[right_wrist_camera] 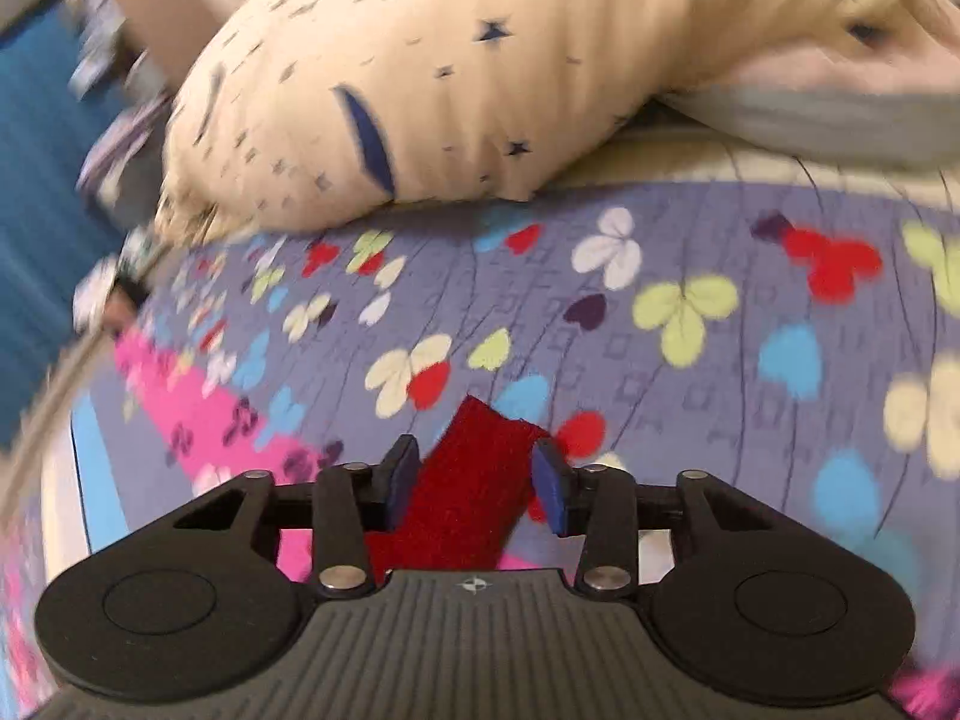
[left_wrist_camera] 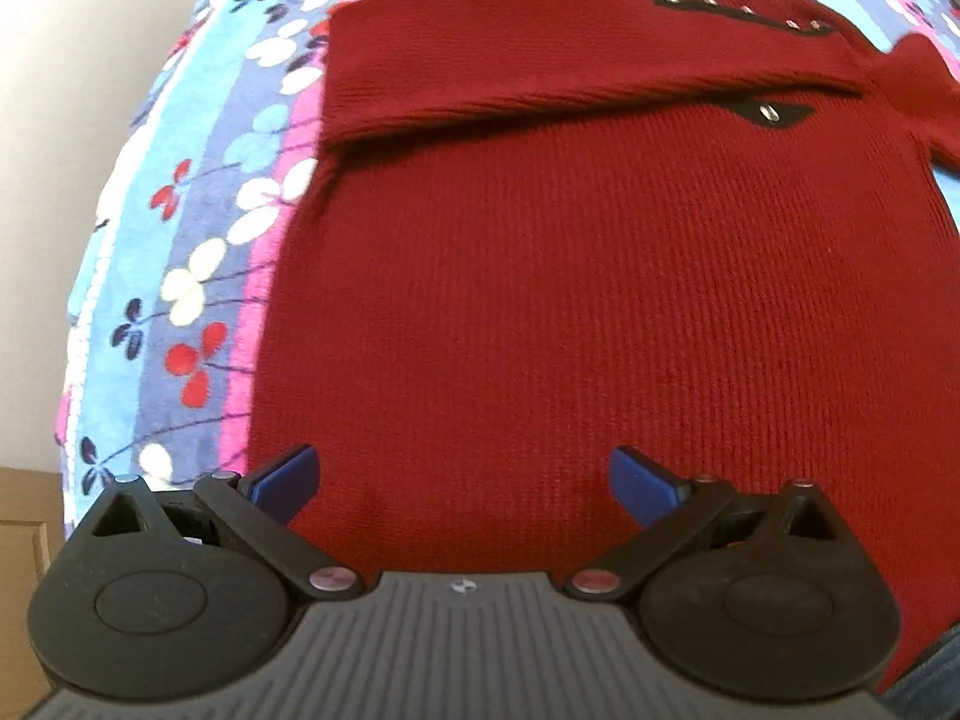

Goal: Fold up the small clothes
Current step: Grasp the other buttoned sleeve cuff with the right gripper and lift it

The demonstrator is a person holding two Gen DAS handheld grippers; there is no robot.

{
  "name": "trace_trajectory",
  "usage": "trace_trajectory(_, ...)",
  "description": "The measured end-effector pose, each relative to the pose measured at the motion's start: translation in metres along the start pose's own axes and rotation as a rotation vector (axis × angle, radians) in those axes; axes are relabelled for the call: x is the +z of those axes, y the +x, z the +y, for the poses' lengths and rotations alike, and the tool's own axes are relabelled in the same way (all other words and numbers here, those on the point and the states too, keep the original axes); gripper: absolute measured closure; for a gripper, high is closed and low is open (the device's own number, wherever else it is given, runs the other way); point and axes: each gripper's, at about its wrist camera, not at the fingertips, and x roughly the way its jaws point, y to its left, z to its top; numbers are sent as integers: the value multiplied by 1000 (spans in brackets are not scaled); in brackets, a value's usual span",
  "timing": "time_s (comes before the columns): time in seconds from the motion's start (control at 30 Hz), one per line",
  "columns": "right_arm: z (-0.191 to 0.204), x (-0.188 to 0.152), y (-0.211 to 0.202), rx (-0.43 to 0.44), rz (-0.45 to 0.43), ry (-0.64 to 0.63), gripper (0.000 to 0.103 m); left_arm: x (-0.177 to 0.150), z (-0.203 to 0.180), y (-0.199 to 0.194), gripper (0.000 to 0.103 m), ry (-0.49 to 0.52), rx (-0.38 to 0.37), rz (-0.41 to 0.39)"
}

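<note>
A dark red knitted sweater (left_wrist_camera: pixel 570 276) lies flat on a flowered bedspread (left_wrist_camera: pixel 198 228). One sleeve (left_wrist_camera: pixel 480 66) is folded across its chest. My left gripper (left_wrist_camera: pixel 462 480) is wide open and empty, hovering over the sweater's lower part. In the right wrist view, the other red sleeve (right_wrist_camera: pixel 474 480) lies between the blue pads of my right gripper (right_wrist_camera: pixel 474 480), which are partly open and stand on either side of it without pressing it.
A cream pillow (right_wrist_camera: pixel 420 78) with dark stars lies at the head of the bedspread (right_wrist_camera: pixel 690 360), with a second pillow (right_wrist_camera: pixel 840 102) to its right. A pale wall (left_wrist_camera: pixel 54 90) and a wooden panel (left_wrist_camera: pixel 24 540) stand left of the bed.
</note>
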Motion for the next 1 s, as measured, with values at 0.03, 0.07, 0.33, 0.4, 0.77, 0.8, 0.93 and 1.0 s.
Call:
trace_trajectory(0.03, -6, -7, 2, 22, 41, 11, 51, -1, -4, 1, 0, 9, -3, 4)
trace_trajectory(0.07, -12, -12, 9, 44, 85, 35, 51, -1, -7, 2, 0, 15, -6, 5)
trace_trajectory(0.33, 13, -50, 43, 116, 107, 53, 25, 2, 0, -1, 0, -7, 22, -1)
trace_trajectory(0.4, 27, -52, 49, 82, 90, 21, 74, 4, 8, -2, 0, -33, 17, -5)
trace_trajectory(0.77, 18, -31, -69, -83, -22, 75, 93, 2, 51, -2, 0, -108, -14, -52)
trace_trajectory(0.8, 19, -34, -57, -126, 0, 41, 93, -1, 55, -3, 0, -114, -24, -57)
trace_trajectory(0.93, 21, -51, -2, -283, 99, -44, 93, -12, 75, -7, 0, -145, -23, -63)
trace_trajectory(1.0, 43, -55, -9, -307, 31, -123, 93, -15, 90, -6, 0, -169, -16, -70)
